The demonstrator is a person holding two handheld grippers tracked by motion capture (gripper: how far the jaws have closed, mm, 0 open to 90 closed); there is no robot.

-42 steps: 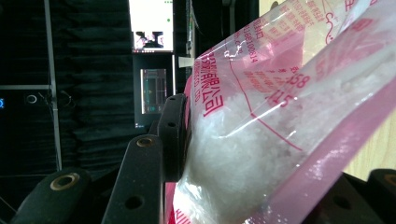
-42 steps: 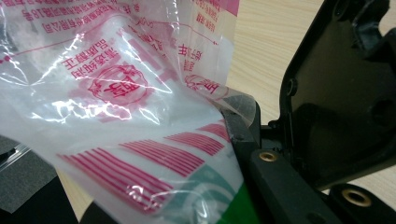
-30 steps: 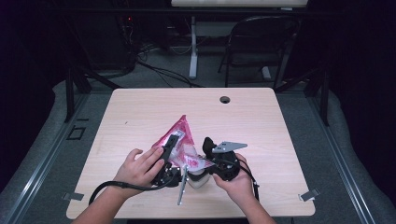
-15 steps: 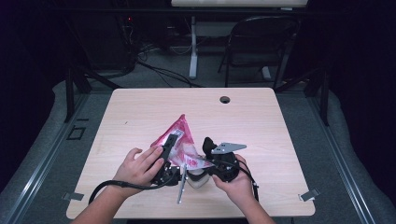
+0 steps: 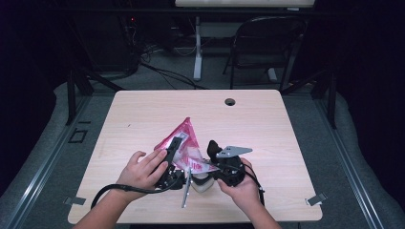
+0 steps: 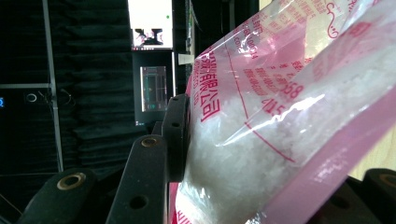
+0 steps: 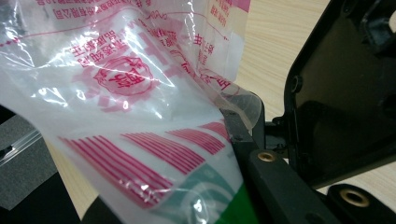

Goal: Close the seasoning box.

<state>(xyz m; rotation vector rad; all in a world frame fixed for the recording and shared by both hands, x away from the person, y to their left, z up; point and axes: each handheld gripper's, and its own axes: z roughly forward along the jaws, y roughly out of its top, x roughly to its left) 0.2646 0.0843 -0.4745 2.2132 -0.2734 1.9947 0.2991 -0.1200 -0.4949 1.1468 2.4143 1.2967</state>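
Pink-and-clear plastic bag (image 5: pixel 184 145) of white crystals is held up over the near middle of the wooden table (image 5: pixel 286 124), between the two hand-held grippers, with its pointed corner raised toward the far side. At the near edge of the high view, two forearms are seen coming in, and each hand is wrapped around one gripper. The left gripper (image 5: pixel 171 160) is placed at the left side of the bag; in the left gripper view its black jaw pad (image 6: pixel 176 135) is pressed flat against the filled part of the bag (image 6: pixel 280 116), where white grains and red printing are seen through the film, so the jaws are clamped on the bag, and they have just been closing a little. The right gripper (image 5: pixel 215 160) is placed at the right side of the bag, with its grey three-cornered plate (image 5: pixel 233 151) on top. In the right gripper view a thin, crumpled part of the bag (image 7: pixel 130 93), with red stripes and a round red seal, is pinched at the edge by the nearly closed jaws. A black cable (image 5: pixel 129 190) is trailed from the left gripper along the near left of the table. Farther away, a round hole (image 5: pixel 230 101) is seen near the far edge of the table. Behind the table, a dark chair (image 5: pixel 262 47) is standing on the floor at the far right.
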